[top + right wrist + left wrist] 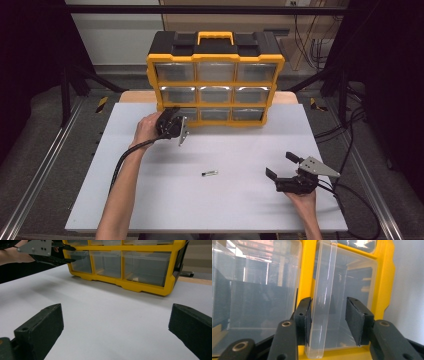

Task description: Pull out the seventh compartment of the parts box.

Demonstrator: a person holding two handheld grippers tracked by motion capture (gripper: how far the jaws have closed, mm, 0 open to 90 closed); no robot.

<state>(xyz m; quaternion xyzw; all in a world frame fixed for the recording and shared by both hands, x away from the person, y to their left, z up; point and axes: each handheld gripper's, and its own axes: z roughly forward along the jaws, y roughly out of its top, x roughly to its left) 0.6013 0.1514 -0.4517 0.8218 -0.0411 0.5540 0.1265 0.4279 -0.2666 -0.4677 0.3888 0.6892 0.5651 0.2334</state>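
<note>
- The yellow-and-black plastic organizer cabinet (215, 80), with nine clear drawers in three rows, stands at the twelve o'clock edge of the pale grey table (150, 200).
- The left gripper (176, 121) is at the cabinet's bottom-left drawer, about ten o'clock from the table's middle.
- In the left gripper view the clear plastic pull tab (323, 297) of that drawer stands upright between the two black jaws. One pad lies right against the tab; the other stands a little apart from it, at three o'clock. So the jaws are partly open around the tab, not yet clamped on it.
- The drawer sits in its slot in the yellow frame.
- The right gripper (285, 165) rests near the table's four o'clock corner, its jaws spread wide with nothing between them, only bare table.
- A small dark slim object (209, 173) lies near the table's middle, well apart from both grippers; what it is cannot be told.
</note>
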